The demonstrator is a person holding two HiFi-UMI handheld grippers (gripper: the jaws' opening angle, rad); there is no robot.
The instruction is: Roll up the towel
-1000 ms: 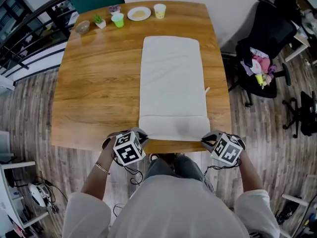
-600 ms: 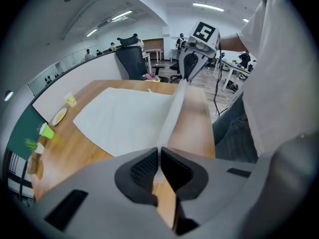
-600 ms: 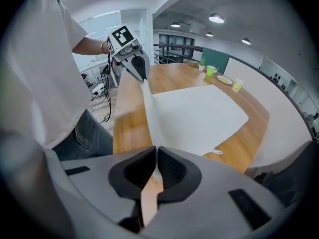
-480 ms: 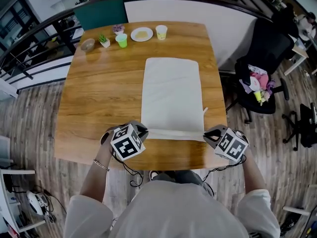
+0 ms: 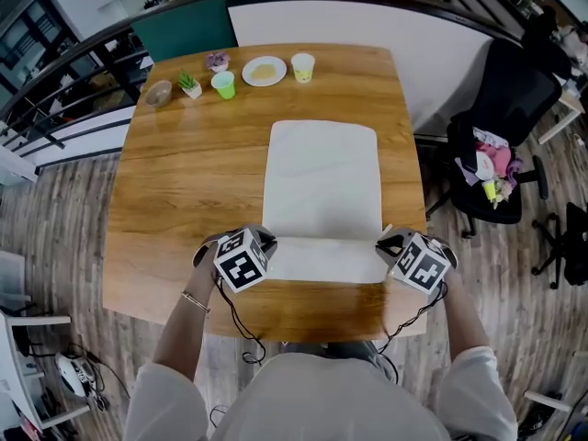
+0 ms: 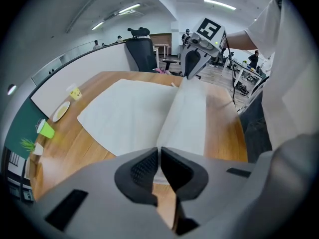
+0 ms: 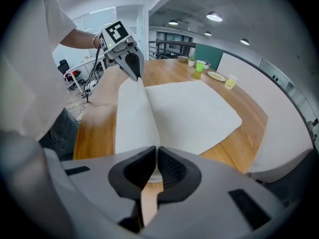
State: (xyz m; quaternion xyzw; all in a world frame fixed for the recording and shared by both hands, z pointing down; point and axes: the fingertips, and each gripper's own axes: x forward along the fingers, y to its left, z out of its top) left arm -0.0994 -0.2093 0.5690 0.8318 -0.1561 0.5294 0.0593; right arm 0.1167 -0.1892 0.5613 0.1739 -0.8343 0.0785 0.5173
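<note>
We hold the white towel [image 5: 322, 182], spread flat at centre frame on the wooden table [image 5: 175, 182]. Our left gripper [image 5: 265, 246] and right gripper [image 5: 387, 245] each clamp tight on a corner of its folded-over lower edge.

we log white shirt [image 5: 322, 398], sleeves near elbow | thin bracelet [image 5: 195, 303], left wrist | left gripper [image 6: 159, 158], right gripper [image 7: 155, 159]: grey bodies, black ribbed jaws | black-white marker squares on left cube [image 5: 241, 259], right cube [image 5: 423, 265] | black cables [image 5: 237, 324] trailing from both
</note>
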